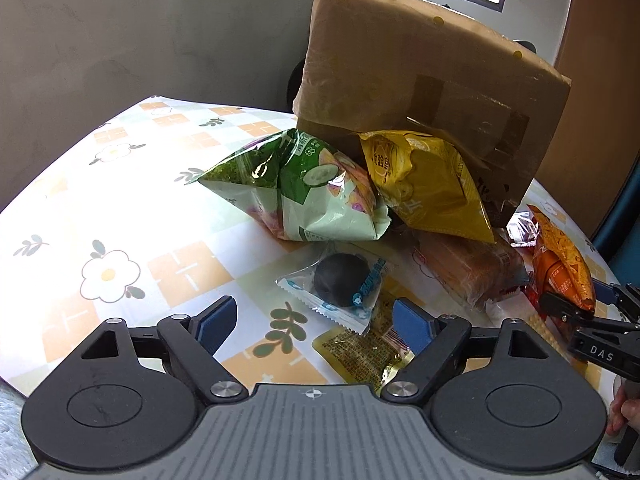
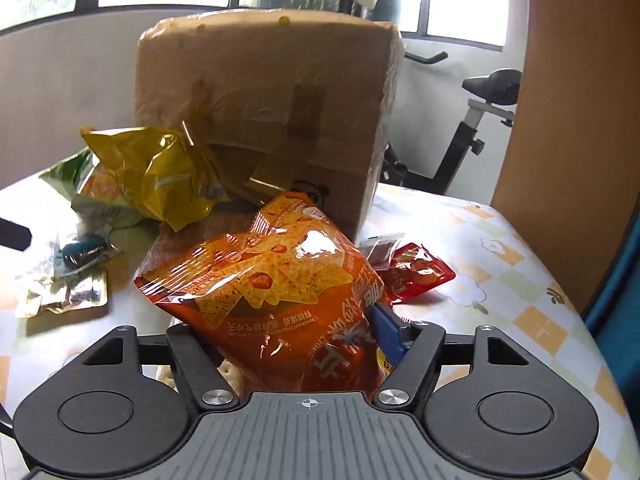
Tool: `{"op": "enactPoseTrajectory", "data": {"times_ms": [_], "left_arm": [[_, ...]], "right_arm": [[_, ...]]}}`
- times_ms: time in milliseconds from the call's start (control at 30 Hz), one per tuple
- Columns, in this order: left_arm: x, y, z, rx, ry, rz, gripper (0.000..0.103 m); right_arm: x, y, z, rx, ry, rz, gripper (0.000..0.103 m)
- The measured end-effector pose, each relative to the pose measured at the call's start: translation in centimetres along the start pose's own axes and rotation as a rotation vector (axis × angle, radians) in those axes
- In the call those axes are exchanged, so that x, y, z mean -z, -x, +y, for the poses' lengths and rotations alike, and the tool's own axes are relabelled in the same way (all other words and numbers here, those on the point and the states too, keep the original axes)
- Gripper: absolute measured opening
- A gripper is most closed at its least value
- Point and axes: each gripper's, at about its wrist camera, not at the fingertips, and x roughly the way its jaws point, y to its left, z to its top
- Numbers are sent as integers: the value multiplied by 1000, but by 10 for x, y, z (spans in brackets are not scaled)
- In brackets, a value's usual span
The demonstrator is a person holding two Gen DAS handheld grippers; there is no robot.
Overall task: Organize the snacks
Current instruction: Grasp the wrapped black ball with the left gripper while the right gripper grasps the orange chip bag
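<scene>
My right gripper (image 2: 304, 332) is shut on an orange chip bag (image 2: 272, 276); the bag fills the space between its fingers and hides the left one. In the left wrist view the same bag (image 1: 560, 268) and right gripper (image 1: 576, 312) show at the far right. My left gripper (image 1: 312, 320) is open and empty above the table, just short of a clear packet with a dark round snack (image 1: 340, 284) and a gold sachet (image 1: 364, 352). A green chip bag (image 1: 296, 192) and a yellow chip bag (image 1: 428, 184) lean on a tall cardboard box (image 1: 420, 76).
A floral tablecloth covers the table (image 1: 120, 208). A wrapped bread or cake pack (image 1: 472, 272) lies below the yellow bag. A small red packet (image 2: 416, 272) lies right of the orange bag. An exercise bike (image 2: 476, 120) and a wooden panel (image 2: 560, 100) stand beyond the table.
</scene>
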Motion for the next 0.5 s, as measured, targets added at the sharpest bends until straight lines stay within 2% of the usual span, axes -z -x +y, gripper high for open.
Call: {"op": "enactPoseTrajectory", "data": {"times_ms": [133,267,433,500], "left_arm": [[-6,-13,-5,-8,-41,13,87],[-20,-30,-12,28,-126,4,87],[-34,-61,-20,84,-183,74,87],[-35,-70,-25,81,-215,85,87]], "right_arm": [[1,1,-4,-21,-26,-20,62],[2,1,-6,-46,-48,-30,62],[3,3,-10,-66,-85,-39,62],[3,3,-10,-66,-89,-39,62]]}}
